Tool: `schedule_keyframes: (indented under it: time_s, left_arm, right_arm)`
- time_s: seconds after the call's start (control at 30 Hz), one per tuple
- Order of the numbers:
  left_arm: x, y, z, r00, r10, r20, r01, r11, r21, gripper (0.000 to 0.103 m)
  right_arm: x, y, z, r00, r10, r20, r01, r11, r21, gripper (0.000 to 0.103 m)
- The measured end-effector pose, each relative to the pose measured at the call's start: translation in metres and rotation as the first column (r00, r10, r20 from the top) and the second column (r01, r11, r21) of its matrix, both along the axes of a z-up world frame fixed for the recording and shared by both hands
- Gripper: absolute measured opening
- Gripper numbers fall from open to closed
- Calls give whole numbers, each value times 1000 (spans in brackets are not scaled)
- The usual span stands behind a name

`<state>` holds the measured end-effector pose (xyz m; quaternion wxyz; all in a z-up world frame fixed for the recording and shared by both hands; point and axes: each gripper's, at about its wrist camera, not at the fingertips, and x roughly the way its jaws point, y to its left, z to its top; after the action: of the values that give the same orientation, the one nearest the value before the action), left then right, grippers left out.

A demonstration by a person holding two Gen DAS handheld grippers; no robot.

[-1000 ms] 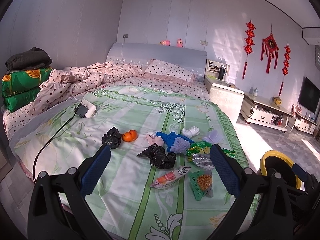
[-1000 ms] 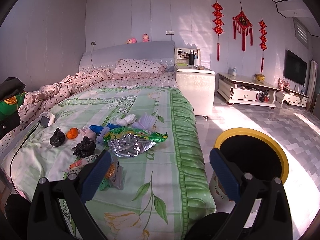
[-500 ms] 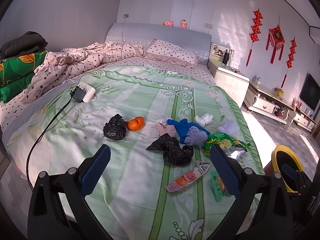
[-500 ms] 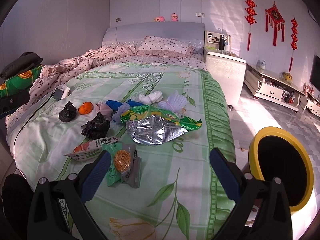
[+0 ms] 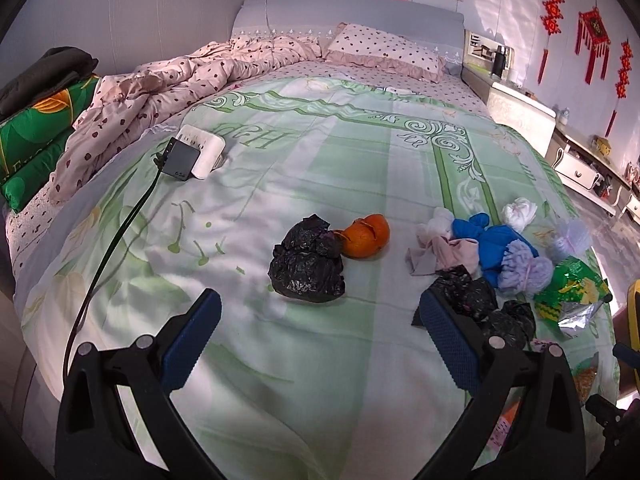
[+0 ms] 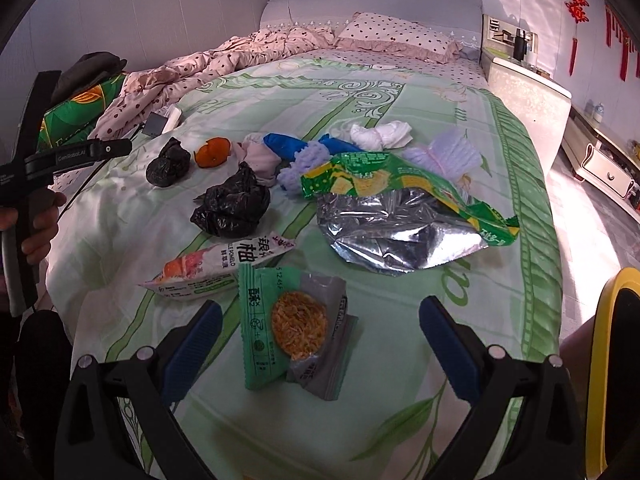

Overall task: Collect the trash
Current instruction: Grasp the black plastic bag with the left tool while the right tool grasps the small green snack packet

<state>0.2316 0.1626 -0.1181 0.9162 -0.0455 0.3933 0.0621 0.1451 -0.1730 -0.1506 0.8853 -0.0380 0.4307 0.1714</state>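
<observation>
Both my hand-held grippers, left (image 5: 318,330) and right (image 6: 320,332), gape wide, empty; crumpled black plastic bag (image 5: 307,268), glossy flat snack packet (image 6: 294,328) below.

Bed cover (image 6: 460,320) looks like smooth matt cloth. The torn snack bag (image 6: 400,224) is shiny crinkled foil inside, the black bags (image 5: 308,268) are glossy wrinkled plastic, and the gripper pads (image 6: 192,340) look like ribbed blue rubber.

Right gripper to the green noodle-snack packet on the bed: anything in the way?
Nothing visible. The right gripper is open and empty, and the green snack packet lies flat on the bedspread right between its fingers. The pomelo wrapper sits just behind it, off the approach line.
</observation>
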Motion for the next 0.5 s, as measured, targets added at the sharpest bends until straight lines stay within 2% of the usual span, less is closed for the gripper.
schedule_keyframes:
  time_s: [0.27,0.37,0.43,0.47,0.5]
  left_arm:
    - [64,17,-42,994,-4,-108,4,1000,1,95]
    - [79,21,-56,993,-14,-121,14,1000,-2,95]
    - [87,23,-64,991,-20,-130,18,1000,-15,94]
    - [90,24,-67,991,-21,-134,18,999,-29,92]
    - [92,24,-70,990,-26,-137,20,999,-43,80]
  right_arm:
    - [21,7,-16,997,37,-70,-38,999,-11,95]
    - [27,8,-23,994,52,-98,-53,999,-4,95]
    - [29,7,-27,991,58,-123,-58,998,6,82]
    - [30,7,-28,990,59,-131,-58,998,9,80]
    - [30,6,-29,989,57,-136,-56,998,14,76]
